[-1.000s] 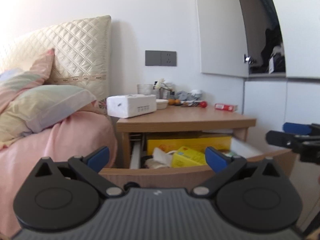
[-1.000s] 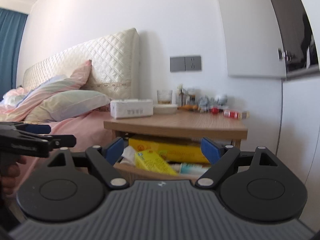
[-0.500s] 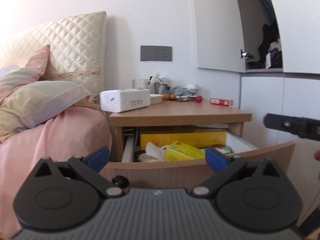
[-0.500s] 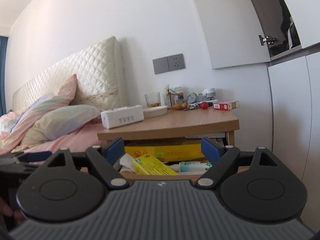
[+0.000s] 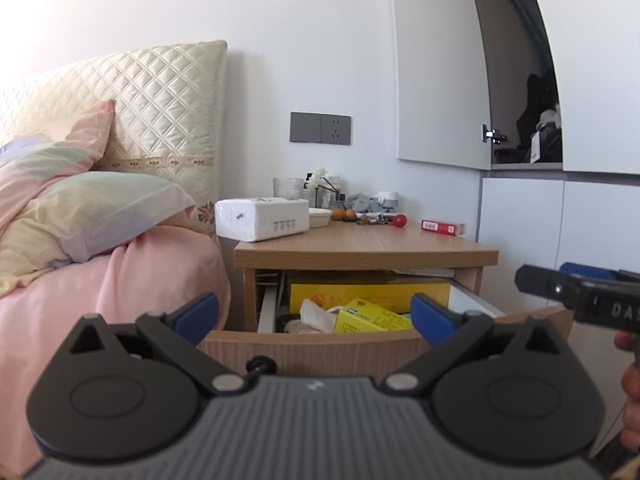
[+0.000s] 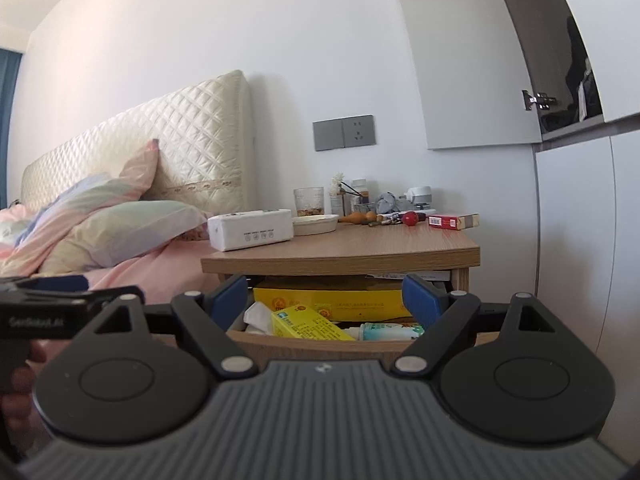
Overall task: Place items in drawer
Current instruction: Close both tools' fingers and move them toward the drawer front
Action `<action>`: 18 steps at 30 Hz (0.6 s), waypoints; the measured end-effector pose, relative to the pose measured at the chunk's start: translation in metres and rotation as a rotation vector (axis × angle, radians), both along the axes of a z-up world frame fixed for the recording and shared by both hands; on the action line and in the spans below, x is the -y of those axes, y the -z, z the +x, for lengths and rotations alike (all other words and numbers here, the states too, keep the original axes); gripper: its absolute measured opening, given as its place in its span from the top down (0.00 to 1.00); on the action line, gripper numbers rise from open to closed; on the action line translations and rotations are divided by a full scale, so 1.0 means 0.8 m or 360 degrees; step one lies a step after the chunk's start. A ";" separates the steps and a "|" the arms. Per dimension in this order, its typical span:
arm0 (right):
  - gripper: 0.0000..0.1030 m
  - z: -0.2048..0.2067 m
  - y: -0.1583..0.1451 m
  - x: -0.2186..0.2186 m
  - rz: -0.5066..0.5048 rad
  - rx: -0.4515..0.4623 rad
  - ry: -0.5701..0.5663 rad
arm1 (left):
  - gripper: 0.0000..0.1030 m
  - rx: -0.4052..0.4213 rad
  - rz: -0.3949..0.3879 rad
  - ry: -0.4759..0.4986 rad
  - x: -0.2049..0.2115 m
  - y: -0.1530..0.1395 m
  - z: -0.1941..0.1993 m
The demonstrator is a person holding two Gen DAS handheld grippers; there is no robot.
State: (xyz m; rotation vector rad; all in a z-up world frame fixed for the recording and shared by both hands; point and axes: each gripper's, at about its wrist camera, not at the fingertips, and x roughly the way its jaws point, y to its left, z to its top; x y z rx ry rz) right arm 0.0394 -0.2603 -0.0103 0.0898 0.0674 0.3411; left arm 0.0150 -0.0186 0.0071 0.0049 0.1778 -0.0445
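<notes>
Bedside scene, both wrist views. The left gripper (image 5: 314, 314) and the right gripper (image 6: 324, 300) hang side by side in front of the nightstand, each with jaws spread wide and nothing between them. The drawer (image 5: 312, 346) stands pulled out below the surface (image 5: 366, 246), its front panel nearest the cameras. Inside lie a large yellow box (image 5: 368, 294) at the far side, a smaller yellow carton (image 5: 370, 316), a crumpled tissue (image 5: 316, 314) and, in the right view, a small white bottle (image 6: 388, 331).

Change over the last second: both views have drawn back and risen slightly, so the drawer front sits lower in frame and more of its contents show; the drawer itself has not shifted, and neither gripper has taken anything up.

Items remaining on the surface: a white tissue box (image 5: 262, 220) at the left, a shallow dish (image 6: 314, 224), a glass (image 6: 309, 201), a red ball (image 6: 410, 218), a red pack (image 6: 452, 221) at the right, and small clutter by the wall, too small to identify.

Judged stage: the drawer is ready to receive items, and the next step is probably a reach to the surface for one. The red pack, flat and free-standing, looks the easiest to pinch.
</notes>
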 end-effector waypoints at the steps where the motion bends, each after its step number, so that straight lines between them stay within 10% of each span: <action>1: 0.16 -0.002 0.000 -0.001 -0.0008 -0.0001 -0.0005 | 0.00 -0.0002 0.0004 -0.0001 0.001 0.000 0.000; 18: 0.16 -0.003 0.008 0.002 0.0002 -0.0057 0.0065 | 0.01 -0.0048 0.0022 0.0003 0.002 0.009 0.003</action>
